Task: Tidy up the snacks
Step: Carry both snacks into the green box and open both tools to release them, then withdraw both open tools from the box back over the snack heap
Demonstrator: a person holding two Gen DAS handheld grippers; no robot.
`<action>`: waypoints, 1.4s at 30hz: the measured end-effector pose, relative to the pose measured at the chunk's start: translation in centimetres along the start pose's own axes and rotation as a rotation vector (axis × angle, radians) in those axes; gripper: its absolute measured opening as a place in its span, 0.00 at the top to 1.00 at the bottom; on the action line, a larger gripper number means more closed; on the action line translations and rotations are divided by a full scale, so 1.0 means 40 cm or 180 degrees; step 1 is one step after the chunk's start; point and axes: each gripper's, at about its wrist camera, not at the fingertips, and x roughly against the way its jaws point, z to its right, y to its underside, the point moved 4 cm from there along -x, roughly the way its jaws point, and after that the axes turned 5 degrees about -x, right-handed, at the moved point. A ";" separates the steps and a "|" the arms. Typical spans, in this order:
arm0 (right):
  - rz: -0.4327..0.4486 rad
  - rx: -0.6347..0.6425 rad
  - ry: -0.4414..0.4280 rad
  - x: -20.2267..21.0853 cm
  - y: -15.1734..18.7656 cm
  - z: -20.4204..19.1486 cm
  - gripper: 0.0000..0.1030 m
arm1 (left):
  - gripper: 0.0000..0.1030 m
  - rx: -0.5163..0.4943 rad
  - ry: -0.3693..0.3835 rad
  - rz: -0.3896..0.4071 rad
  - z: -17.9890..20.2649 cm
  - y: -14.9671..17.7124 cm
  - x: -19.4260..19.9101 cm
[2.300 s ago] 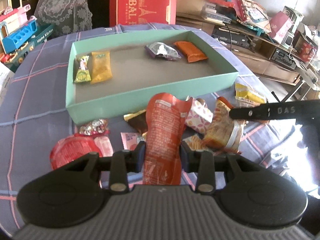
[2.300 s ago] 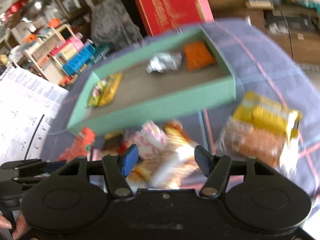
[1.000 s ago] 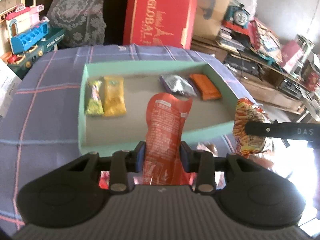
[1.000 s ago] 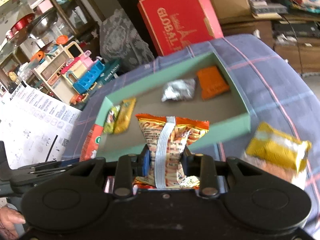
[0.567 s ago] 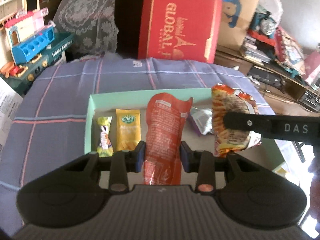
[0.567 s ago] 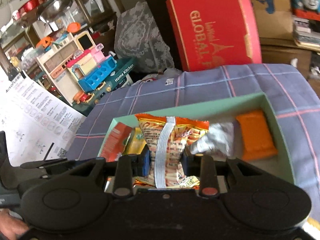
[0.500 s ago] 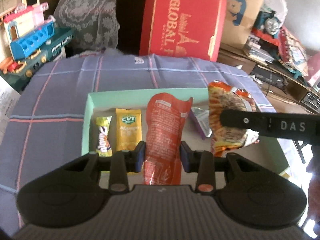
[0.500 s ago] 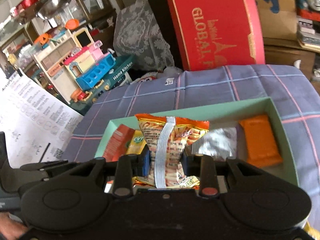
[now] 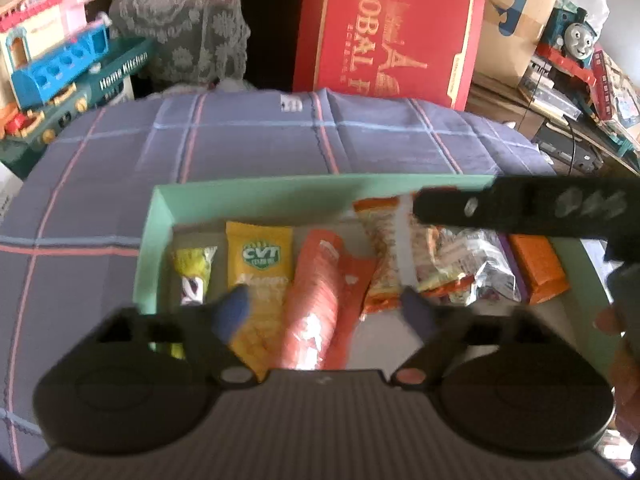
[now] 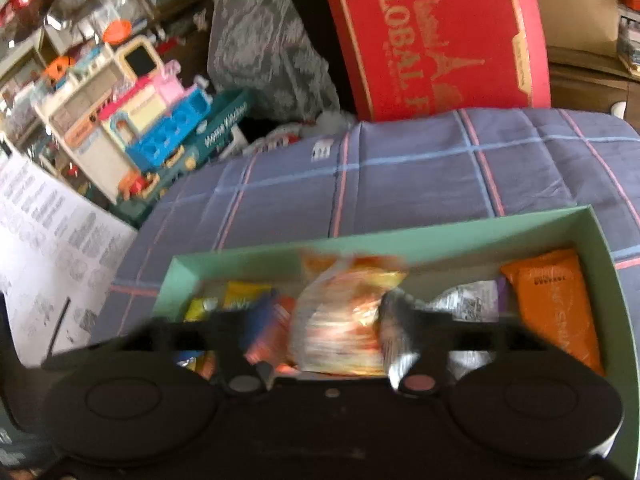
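The green box (image 9: 256, 194) sits on the plaid cloth. Inside it lie a small yellow candy (image 9: 194, 272), a yellow CVT packet (image 9: 258, 280), a red-orange pouch (image 9: 320, 304), an orange patterned snack bag (image 9: 384, 256), a silver packet (image 9: 484, 268) and an orange packet (image 9: 540, 264). My left gripper (image 9: 326, 314) is open over the box, the red-orange pouch lying loose between its fingers. My right gripper (image 10: 330, 328) is open, with the patterned snack bag (image 10: 340, 320) free between its fingers. The right gripper's arm (image 9: 520, 212) crosses the left wrist view.
A red gift box (image 9: 392, 28) stands behind the table. A toy kitchen set (image 10: 136, 120) and printed sheets (image 10: 48, 248) are at the left. Shelves with a toy train (image 9: 576, 40) are at the right. The green box also shows in the right wrist view (image 10: 440, 232).
Both grippers lowered into the box and opened. The red-orange pouch and the patterned snack bag were let go and now lie in the box.
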 end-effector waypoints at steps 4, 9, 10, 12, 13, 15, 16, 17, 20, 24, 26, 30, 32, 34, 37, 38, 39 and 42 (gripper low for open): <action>0.0155 -0.0014 0.0025 0.028 0.002 0.002 0.00 | 0.03 0.0006 -0.0034 0.0005 0.009 0.003 0.010; 0.0147 -0.0091 0.0044 0.057 0.014 0.012 0.00 | 0.00 0.0060 0.0019 -0.0025 0.005 0.019 0.044; 0.0145 -0.0102 0.0037 0.064 0.017 0.015 0.00 | 0.00 0.0065 0.0023 -0.0022 0.005 0.023 0.054; 0.0140 -0.0115 0.0025 0.081 0.028 0.017 0.00 | 0.00 0.0067 0.0033 -0.0025 0.005 0.034 0.071; 0.0136 -0.0115 0.0025 0.090 0.035 0.017 0.00 | 0.00 0.0070 0.0036 -0.0033 0.006 0.041 0.080; 0.0151 -0.0112 0.0024 0.116 0.048 0.019 0.00 | 0.00 0.0073 0.0053 -0.0048 0.010 0.059 0.101; 0.0171 -0.0126 0.0013 0.128 0.057 0.019 0.00 | 0.00 0.0071 0.0062 -0.0046 0.011 0.067 0.112; 0.0187 -0.0151 -0.0015 0.143 0.066 0.019 0.00 | 0.00 0.0067 0.0071 -0.0042 0.014 0.076 0.123; 0.0193 -0.0188 -0.0026 0.185 0.092 0.020 0.00 | 0.00 0.0055 0.0083 -0.0024 0.021 0.107 0.161; 0.0212 -0.0182 -0.0068 0.240 0.136 0.016 0.00 | 0.00 0.0046 0.0104 0.0003 0.030 0.149 0.214; 0.0321 -0.0080 -0.0079 0.274 0.162 0.007 0.00 | 0.00 0.0041 0.0117 0.0013 0.034 0.171 0.239; 0.0547 0.0198 0.0046 0.330 0.212 -0.008 0.00 | 0.00 0.0006 0.0125 0.0017 0.042 0.220 0.282; 0.0509 0.0213 0.0041 0.345 0.236 -0.006 0.00 | 0.00 -0.0015 0.0120 0.0010 0.045 0.250 0.302; 0.0449 0.0170 0.0013 0.355 0.263 -0.001 0.00 | 0.00 -0.0011 0.0120 -0.0008 0.044 0.275 0.316; 0.0350 0.0076 -0.0043 0.363 0.304 0.012 0.00 | 0.00 0.0048 0.0118 -0.0041 0.038 0.315 0.330; 0.0311 0.0030 -0.0050 0.362 0.317 0.017 0.00 | 0.00 0.0071 0.0118 -0.0072 0.037 0.330 0.332; 0.0276 -0.0015 -0.0057 0.362 0.330 0.022 0.00 | 0.00 0.0079 0.0120 -0.0104 0.038 0.344 0.331; 0.0134 -0.0131 -0.0036 0.357 0.375 0.044 0.00 | 0.00 0.0052 0.0124 -0.0200 0.048 0.384 0.327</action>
